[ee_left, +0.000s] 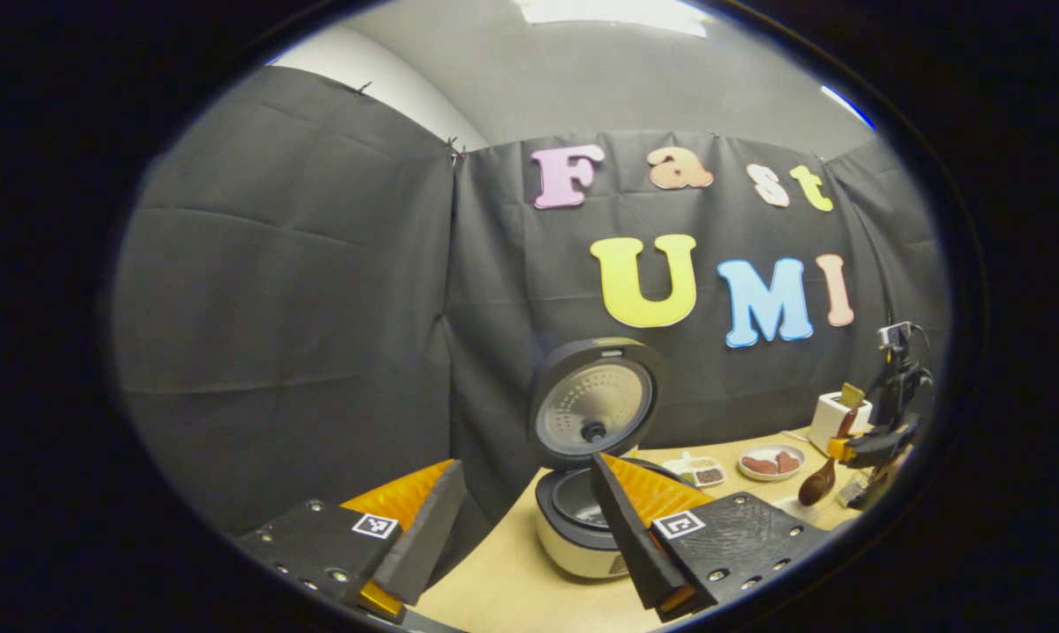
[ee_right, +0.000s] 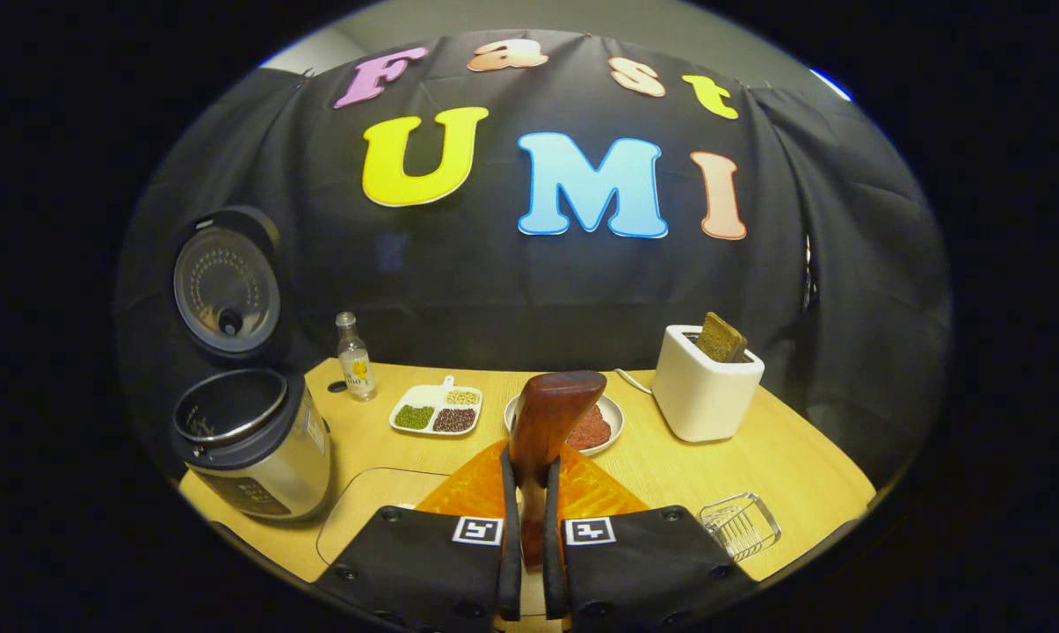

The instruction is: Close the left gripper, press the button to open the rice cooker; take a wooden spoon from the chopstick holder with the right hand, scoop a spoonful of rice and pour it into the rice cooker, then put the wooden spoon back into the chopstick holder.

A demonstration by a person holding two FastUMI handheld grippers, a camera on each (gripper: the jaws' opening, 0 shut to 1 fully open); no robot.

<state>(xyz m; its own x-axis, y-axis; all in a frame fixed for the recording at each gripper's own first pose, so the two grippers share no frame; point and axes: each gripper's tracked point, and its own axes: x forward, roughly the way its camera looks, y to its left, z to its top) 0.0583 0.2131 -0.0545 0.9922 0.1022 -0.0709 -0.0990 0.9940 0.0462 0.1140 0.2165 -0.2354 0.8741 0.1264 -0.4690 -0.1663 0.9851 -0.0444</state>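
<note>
We count one rice cooker [ee_right: 252,448] at the table's [ee_right: 784,457] left end, its lid [ee_right: 226,286] standing open and the dark inner pot bare. One wooden spoon [ee_right: 547,431], reddish-brown and glossy, stands upright between the right gripper's [ee_right: 529,527] fingers, which are clamped on its handle. The left gripper [ee_left: 520,519] hangs near the cooker with its fingers spread and holding nothing. We also count one small bottle [ee_right: 353,356], one divided dish [ee_right: 437,411] with three grain heaps, one plate [ee_right: 612,413], one white toaster [ee_right: 705,396] and one wire rack [ee_right: 740,525].
</note>
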